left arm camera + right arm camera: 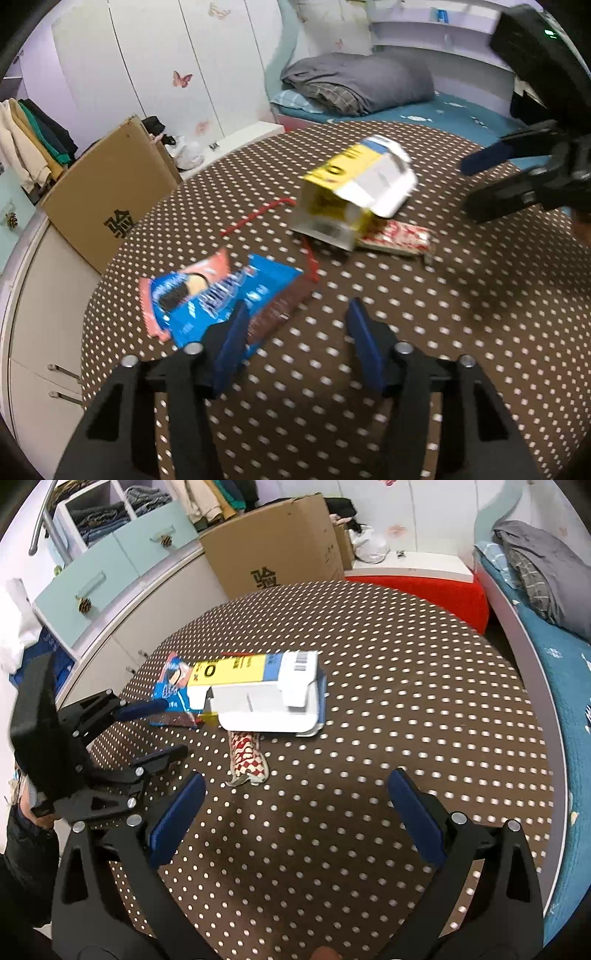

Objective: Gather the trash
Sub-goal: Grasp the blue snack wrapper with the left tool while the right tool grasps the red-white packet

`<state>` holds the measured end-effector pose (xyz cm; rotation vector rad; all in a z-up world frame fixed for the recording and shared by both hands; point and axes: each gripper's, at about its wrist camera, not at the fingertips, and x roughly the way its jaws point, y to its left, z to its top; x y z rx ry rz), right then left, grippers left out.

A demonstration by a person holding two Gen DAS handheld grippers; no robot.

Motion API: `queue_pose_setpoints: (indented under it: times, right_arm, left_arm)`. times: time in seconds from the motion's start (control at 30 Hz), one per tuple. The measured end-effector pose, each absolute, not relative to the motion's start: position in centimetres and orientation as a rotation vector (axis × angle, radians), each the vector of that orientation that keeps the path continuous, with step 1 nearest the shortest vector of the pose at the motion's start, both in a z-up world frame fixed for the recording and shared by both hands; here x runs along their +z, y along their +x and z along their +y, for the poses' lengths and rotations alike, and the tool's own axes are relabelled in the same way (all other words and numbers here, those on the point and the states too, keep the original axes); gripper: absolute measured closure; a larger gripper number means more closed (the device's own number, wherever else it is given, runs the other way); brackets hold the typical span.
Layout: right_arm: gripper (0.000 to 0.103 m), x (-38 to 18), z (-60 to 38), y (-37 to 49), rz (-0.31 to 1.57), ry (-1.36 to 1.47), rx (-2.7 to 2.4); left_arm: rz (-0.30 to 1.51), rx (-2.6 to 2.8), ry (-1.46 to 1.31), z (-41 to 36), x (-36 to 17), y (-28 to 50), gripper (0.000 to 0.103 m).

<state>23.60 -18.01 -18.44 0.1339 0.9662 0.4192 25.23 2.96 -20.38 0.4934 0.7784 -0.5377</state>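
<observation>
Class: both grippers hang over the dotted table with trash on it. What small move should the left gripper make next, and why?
Probably ease the left gripper forward and left onto the blue wrapper. Its jaws stand apart with nothing between them, and the wrapper's edge already lies by the left finger, nearer than the carton.

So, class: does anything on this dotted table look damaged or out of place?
Yes. The yellow-and-white carton lies on its side with an end torn open, partly on top of the blue wrapper and the red-checked wrapper. A red strip lies loose nearby.
</observation>
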Motion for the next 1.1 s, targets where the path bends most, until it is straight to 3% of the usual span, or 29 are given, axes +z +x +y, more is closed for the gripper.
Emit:
queue_pose_setpoints:
  times: [0.07,0.27,0.37,0.5,0.57,0.67,0.7,0.83,0.9,1.1]
  right_arm:
    - [0.007,-18.8,-17.0,23.9,0.963,0.11,0.443]
    - [0.012,-19.4,-14.2,24.5,0.963,0.045,0.503]
    - [0.012,-19.2,-13.8,24.5,0.957,0.041,0.516]
    - [0.012,-19.4,-13.7,24.6,0.962,0.046,0.511]
    - [0.012,-19.4,-13.7,24.6,0.963,0.048,0.517]
    - [0.013,-19.7,-13.1,24.9,0.957,0.035,0.529]
    - [0.015,-19.8,-12.9,24.9,0.954,0.029,0.531]
    - [0.035,-19.7,-12.1,25.3,0.932,-0.003,0.559]
    - [0.049,-19.7,-11.8,25.7,0.922,-0.013,0.563]
    - [0.056,-19.8,-10.3,26.8,0.892,-0.094,0.563]
  left_arm:
    - [0.802,-0.555,0.472,2.7,-20.5,24.6,0.059]
    - [0.708,-0.492,0.456,2.9,-19.2,24.4,0.057]
    - [0.63,-0.491,0.446,3.6,-17.6,25.0,0.04]
    - [0.635,-0.529,0.525,3.0,-18.1,27.0,0.038]
    - [0.699,-0.572,0.591,2.7,-19.4,27.7,0.04]
    - [0.738,-0.596,0.681,2.2,-20.5,27.3,0.056]
    - [0.759,-0.614,0.665,2.2,-20.5,27.4,0.065]
    - [0.791,-0.604,0.631,2.6,-20.5,26.4,0.066]
    - [0.801,-0.608,0.604,2.4,-20.4,25.8,0.066]
    - [0.815,-0.547,0.49,1.9,-20.6,26.4,0.061]
